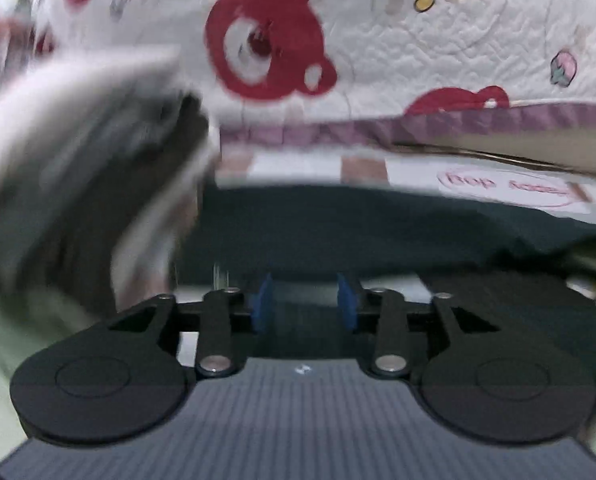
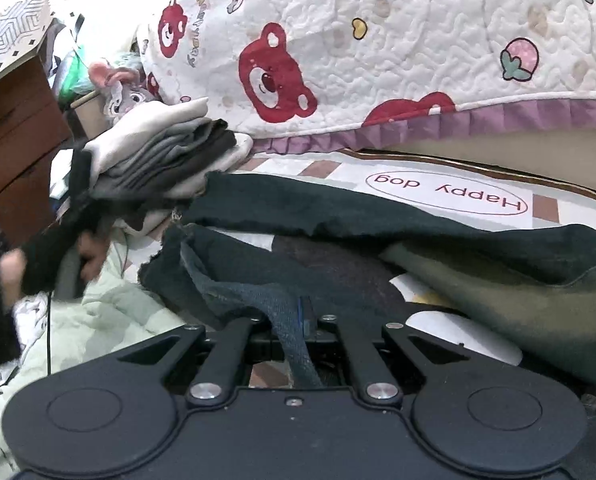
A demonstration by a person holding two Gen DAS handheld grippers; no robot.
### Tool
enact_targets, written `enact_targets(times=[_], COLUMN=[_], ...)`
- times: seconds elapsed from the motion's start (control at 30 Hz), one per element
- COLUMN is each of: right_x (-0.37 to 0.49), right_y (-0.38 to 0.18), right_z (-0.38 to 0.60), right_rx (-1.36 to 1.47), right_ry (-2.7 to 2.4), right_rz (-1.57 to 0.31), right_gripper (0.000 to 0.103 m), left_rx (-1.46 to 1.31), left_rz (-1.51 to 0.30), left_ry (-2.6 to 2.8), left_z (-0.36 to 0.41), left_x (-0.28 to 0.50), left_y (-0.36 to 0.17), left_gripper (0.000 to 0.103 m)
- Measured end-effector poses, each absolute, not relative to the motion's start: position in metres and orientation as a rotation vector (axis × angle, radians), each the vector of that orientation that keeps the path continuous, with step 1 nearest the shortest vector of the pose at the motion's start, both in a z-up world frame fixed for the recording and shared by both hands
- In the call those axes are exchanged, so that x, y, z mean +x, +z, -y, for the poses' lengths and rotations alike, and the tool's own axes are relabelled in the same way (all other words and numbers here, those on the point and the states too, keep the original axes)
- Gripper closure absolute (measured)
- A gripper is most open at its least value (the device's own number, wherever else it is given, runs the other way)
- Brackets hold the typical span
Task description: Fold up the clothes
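A dark green garment [image 2: 378, 216] lies spread and rumpled on the bed; it also shows in the left wrist view [image 1: 378, 228]. My right gripper [image 2: 298, 320] is shut on a fold of its dark fabric, which runs back between the jaws. My left gripper [image 1: 304, 304] is open and empty, its blue pads [image 1: 263, 300] apart, low over the garment's near edge. In the right wrist view the left gripper [image 2: 57, 236] appears as a blurred dark shape in a hand at the far left. A stack of folded clothes [image 2: 165, 156] sits at the left; it is blurred in the left wrist view [image 1: 77, 168].
A white quilt with red bears [image 2: 378, 48] is heaped behind, purple trim along its edge. A "Happy dog" sheet [image 2: 450, 192] covers the bed. A pale green blanket [image 2: 109, 312] lies at the left. A brown drawer unit [image 2: 13, 128] and a plush toy [image 2: 121, 88] stand far left.
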State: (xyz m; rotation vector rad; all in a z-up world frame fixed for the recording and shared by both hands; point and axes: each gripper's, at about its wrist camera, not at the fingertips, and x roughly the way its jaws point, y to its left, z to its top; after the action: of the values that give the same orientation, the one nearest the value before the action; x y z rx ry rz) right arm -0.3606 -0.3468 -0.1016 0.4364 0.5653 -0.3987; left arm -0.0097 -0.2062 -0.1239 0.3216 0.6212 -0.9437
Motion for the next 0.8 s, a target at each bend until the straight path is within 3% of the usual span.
enact_targets(times=[0.23,0.33,0.7,0.8], right_x=[-0.359,-0.361,-0.364,-0.362], right_y=[-0.105,-0.107,-0.127,-0.13], right_z=[0.353,0.354,0.351,0.349], right_rx=[0.456,0.464,0.487,0.493], right_ry=[-0.407,-0.402,-0.427,-0.422], right_rz=[-0.556,-0.556,-0.608,-0.614], right_gripper=[0.099,0.099,0.099,0.099], left_rx=[0.159,0.099,-0.086,-0.049], left_rz=[-0.809,-0.86,-1.052,-1.053], left_ry=[-0.941,-0.916,-0.9,-0.908], left_z=[0.143,0.14,0.153,0.167], left_x=[0.002,0.014,0.038,0.03], left_y=[-0.151,-0.159,-0.183,-0.185], left_gripper=[0.054,0.049,0.046,0.034])
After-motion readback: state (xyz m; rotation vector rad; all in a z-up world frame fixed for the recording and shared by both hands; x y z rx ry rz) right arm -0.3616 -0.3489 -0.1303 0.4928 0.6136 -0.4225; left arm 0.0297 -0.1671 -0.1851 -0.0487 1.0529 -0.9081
